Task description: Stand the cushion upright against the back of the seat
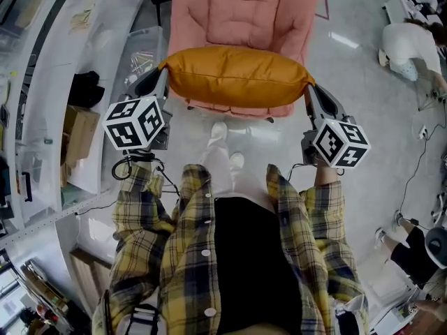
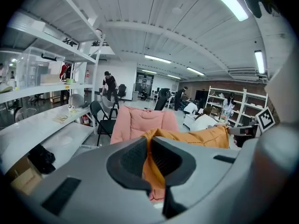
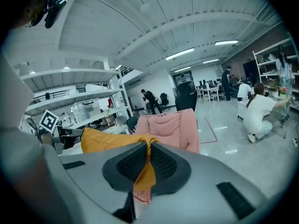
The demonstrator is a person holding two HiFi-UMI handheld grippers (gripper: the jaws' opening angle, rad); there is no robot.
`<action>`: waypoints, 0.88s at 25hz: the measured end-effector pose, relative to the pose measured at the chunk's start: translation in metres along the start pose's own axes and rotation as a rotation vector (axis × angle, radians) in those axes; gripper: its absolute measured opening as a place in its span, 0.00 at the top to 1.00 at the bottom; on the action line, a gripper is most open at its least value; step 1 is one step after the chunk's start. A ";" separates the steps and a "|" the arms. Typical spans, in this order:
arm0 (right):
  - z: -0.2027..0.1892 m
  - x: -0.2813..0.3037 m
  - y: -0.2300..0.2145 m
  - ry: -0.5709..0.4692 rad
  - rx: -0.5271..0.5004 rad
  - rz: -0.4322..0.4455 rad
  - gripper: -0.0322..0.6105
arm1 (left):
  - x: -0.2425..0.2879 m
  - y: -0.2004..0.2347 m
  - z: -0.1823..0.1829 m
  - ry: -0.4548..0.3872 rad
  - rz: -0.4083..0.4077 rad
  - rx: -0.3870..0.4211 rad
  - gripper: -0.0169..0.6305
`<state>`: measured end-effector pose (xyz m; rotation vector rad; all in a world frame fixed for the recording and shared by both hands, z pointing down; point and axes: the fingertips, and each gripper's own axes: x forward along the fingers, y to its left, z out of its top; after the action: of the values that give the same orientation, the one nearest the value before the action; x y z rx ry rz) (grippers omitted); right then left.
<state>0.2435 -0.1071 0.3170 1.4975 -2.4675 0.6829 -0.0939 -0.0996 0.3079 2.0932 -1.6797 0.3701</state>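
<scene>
An orange leather cushion [image 1: 237, 75] hangs lengthwise in the air in front of a pink padded chair [image 1: 241, 12]. My left gripper [image 1: 162, 75] is shut on the cushion's left corner, and my right gripper [image 1: 309, 93] is shut on its right corner. In the left gripper view the orange cushion [image 2: 196, 138] is pinched between the black pads [image 2: 133, 157], with the pink chair [image 2: 140, 122] behind it. The right gripper view shows the cushion [image 3: 110, 141] nipped between that gripper's pads [image 3: 163, 162], the chair [image 3: 175, 129] just beyond.
A white bench and shelves [image 1: 77, 68] run along the left, with a cardboard box [image 1: 77, 135] under them. A person in white crouches on the floor [image 1: 412, 47] at the right. Cables [image 1: 419, 166] trail over the shiny floor. More chairs and people stand far back.
</scene>
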 end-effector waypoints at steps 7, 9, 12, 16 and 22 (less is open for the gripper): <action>0.031 0.013 0.002 -0.032 -0.042 0.002 0.89 | 0.012 0.006 0.034 -0.035 0.004 0.001 0.92; 0.036 0.021 0.000 -0.034 -0.048 -0.004 0.89 | 0.021 0.007 0.039 -0.038 0.003 0.002 0.92; 0.044 0.036 -0.003 -0.039 -0.049 -0.009 0.89 | 0.038 0.014 0.047 -0.040 0.003 0.008 0.92; 0.056 0.066 -0.006 -0.036 -0.056 -0.010 0.89 | 0.067 0.032 0.058 -0.045 0.004 -0.007 0.92; 0.086 0.120 -0.014 -0.046 -0.044 -0.038 0.89 | 0.126 0.058 0.088 -0.054 -0.028 -0.035 0.92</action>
<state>0.2058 -0.2482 0.2909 1.5564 -2.4641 0.5895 -0.1264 -0.2599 0.2989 2.1166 -1.6734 0.2757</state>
